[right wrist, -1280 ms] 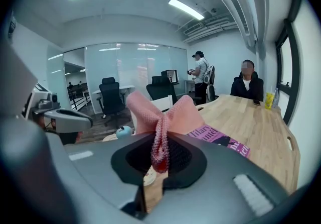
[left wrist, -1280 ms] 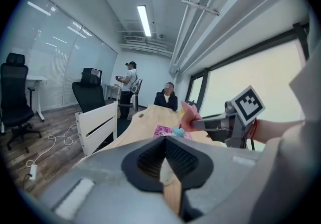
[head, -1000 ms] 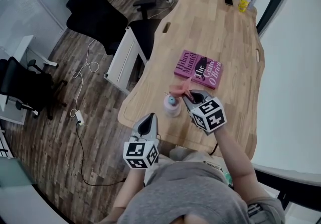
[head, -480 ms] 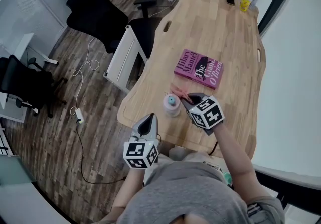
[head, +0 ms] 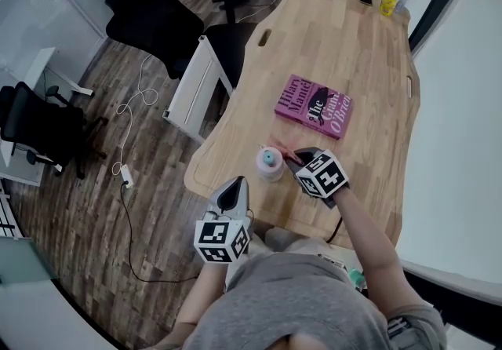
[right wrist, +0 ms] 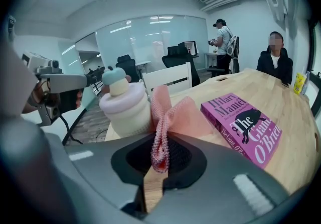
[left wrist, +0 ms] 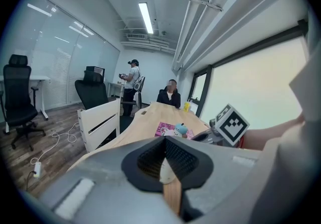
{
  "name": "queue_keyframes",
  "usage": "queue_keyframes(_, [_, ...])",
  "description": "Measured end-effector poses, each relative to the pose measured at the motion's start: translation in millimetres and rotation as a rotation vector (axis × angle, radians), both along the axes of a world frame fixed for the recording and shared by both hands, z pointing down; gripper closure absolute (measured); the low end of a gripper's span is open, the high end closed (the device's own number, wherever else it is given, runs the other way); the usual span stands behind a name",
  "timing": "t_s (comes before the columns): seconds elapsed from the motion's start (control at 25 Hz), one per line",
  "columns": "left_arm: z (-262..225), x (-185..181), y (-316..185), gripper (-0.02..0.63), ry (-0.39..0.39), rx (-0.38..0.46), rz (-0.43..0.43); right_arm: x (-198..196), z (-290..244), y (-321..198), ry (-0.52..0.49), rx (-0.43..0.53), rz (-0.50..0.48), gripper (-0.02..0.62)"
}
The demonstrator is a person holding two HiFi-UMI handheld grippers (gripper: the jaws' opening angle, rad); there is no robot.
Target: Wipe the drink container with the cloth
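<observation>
The drink container [head: 269, 164] is a small pale bottle with a light blue cap, standing upright near the front edge of the wooden table [head: 345, 42]. My right gripper [head: 300, 158] is shut on a pink mesh cloth [head: 287, 154] just right of the bottle. In the right gripper view the cloth [right wrist: 173, 117] rises from between the jaws [right wrist: 159, 156] and lies against the bottle's [right wrist: 125, 108] side. My left gripper [head: 233, 193] hovers off the table's front edge, shut with nothing held. In its own view the left gripper [left wrist: 165, 161] points toward the bottle [left wrist: 180, 130].
A magenta book [head: 314, 105] lies flat behind the bottle. A white cabinet [head: 192, 89] and black office chairs [head: 153, 15] stand left of the table. A person sits at the far end [right wrist: 275, 60], near a yellow item [head: 386, 5]. Cables [head: 129, 109] lie on the floor.
My right gripper has brought the pink cloth slightly nearer, down against the bottle's right side. The left gripper has stayed where it was.
</observation>
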State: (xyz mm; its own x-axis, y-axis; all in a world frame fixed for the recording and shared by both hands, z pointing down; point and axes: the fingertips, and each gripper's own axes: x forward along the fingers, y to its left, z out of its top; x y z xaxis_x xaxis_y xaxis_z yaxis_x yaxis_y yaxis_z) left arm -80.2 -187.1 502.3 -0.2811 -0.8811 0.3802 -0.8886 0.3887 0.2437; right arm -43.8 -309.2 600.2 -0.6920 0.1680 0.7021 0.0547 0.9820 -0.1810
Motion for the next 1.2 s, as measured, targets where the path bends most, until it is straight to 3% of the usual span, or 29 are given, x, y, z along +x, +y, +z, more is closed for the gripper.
queue_keyframes(0.4, [2, -2, -4, 0.603, -0.003, -0.015, 0.015, 2, 42, 2, 0.096, 0.034, -0.074, 0.569])
queue_keyframes(0.68, [3, -3, -6, 0.604, -0.001, -0.021, 0.034, 5, 68, 4, 0.160, 0.053, -0.073, 0.569])
queue_keyframes(1.2, [-2, 4, 15, 0.604, -0.004, -0.020, 0.046, 18, 78, 2, 0.174, 0.068, 0.090, 0.569])
